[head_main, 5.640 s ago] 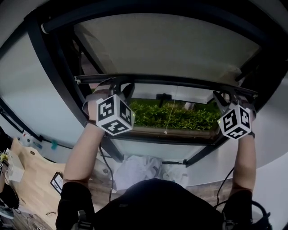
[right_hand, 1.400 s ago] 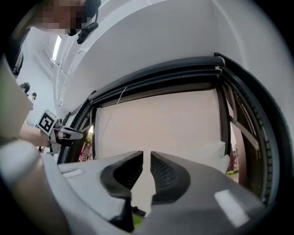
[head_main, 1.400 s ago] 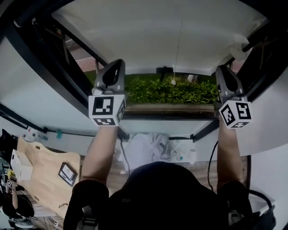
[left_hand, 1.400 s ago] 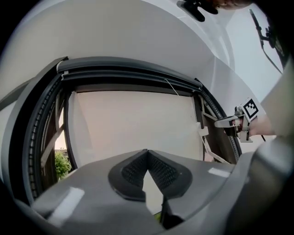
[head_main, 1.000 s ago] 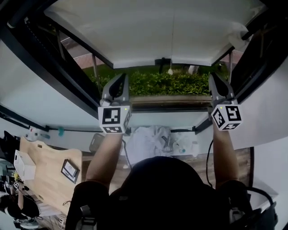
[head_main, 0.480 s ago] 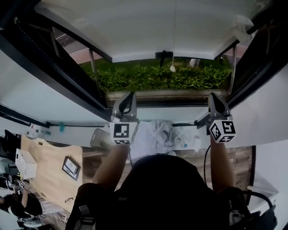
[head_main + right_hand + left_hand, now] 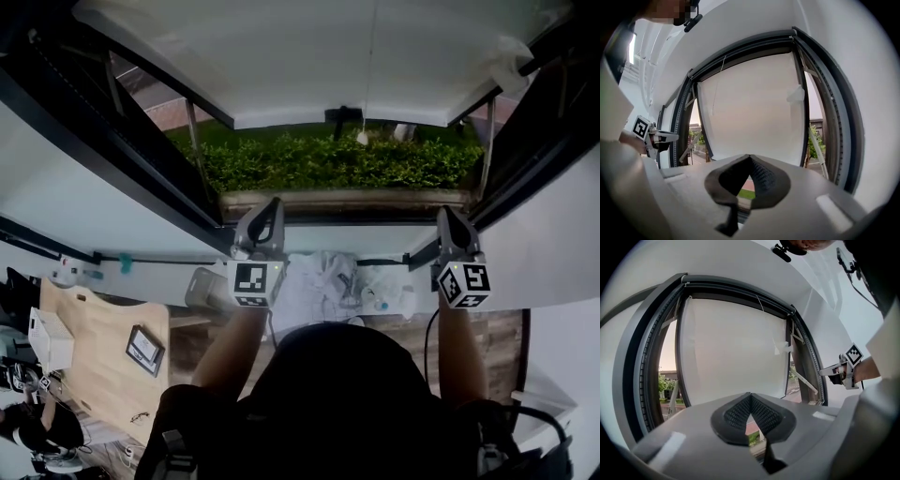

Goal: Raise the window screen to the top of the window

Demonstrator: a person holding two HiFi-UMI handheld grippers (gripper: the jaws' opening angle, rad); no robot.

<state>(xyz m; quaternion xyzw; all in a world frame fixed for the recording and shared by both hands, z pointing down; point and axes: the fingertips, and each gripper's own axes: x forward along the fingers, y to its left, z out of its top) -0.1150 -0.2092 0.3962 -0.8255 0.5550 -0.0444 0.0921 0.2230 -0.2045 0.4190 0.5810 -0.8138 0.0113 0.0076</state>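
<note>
1. The person's dark-clothed head point(image 7: 347, 375) is seen at 6 o'clock in the head view, with a bare forearm raised on either side.
2. A wooden table point(image 7: 94, 347) is seen at 8 o'clock, low on the left.
3. The left gripper point(image 7: 269, 208) is held at 11 o'clock from the head. In its own view the left gripper point(image 7: 750, 399) is clenched, pad against pad, with nothing caught between.
4. The right gripper point(image 7: 450, 220) is held at 1 o'clock from the head. Seen from its own camera, the right gripper point(image 7: 750, 159) is likewise clenched on nothing.
5. Both grippers are pointed at the window and are kept apart from the screen.
6. White crumpled material point(image 7: 319, 281) is seen between the two grippers, below the sill.
7. The dark window frame point(image 7: 141, 150) is seen running from 9 o'clock toward 12 o'clock.
8. The window screen point(image 7: 309, 56) is found at 12 o'clock, drawn up, with its lower edge well above the sill; a thin cord point(image 7: 368, 75) is hung in front of it.
9. A green hedge point(image 7: 337, 164) is seen farthest off, through the open gap under the screen.
</note>
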